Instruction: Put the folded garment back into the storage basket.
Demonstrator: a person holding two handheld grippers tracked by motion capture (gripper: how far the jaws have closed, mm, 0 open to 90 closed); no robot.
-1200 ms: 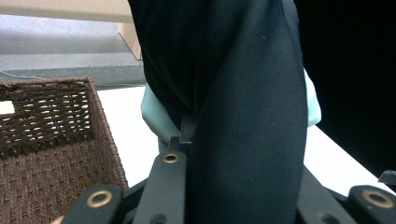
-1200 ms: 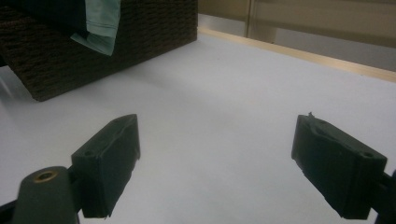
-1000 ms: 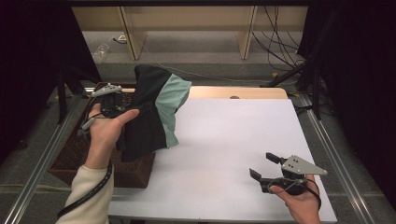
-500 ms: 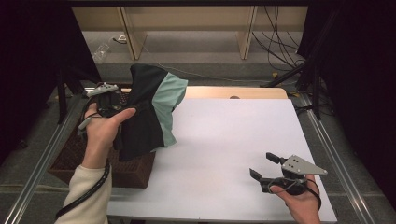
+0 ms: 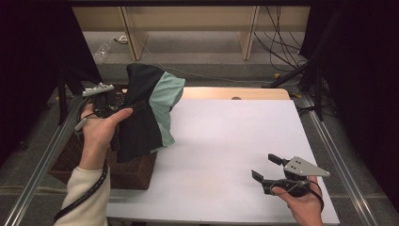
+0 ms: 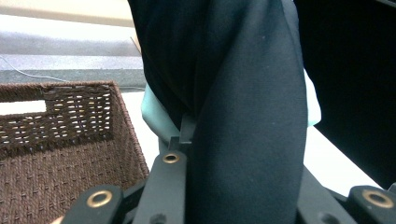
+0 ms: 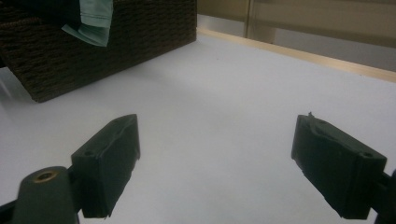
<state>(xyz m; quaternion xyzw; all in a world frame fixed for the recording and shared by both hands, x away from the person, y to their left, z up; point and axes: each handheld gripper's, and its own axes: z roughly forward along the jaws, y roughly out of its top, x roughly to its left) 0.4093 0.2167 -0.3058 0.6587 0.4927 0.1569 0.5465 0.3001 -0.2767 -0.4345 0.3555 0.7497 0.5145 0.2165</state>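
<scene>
Lifted slightly, garment [image 5: 146, 110] stays clamped in left gripper [image 5: 110, 106].

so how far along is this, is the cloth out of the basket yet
Mostly out: the left gripper is shut on the black and mint garment, holding it up above the wicker basket, its lower edge hanging by the basket's rim. Nothing is laid on the white table yet. The right gripper waits open, low over the table. Left: probably bringing the garment over and setting it down.
</scene>
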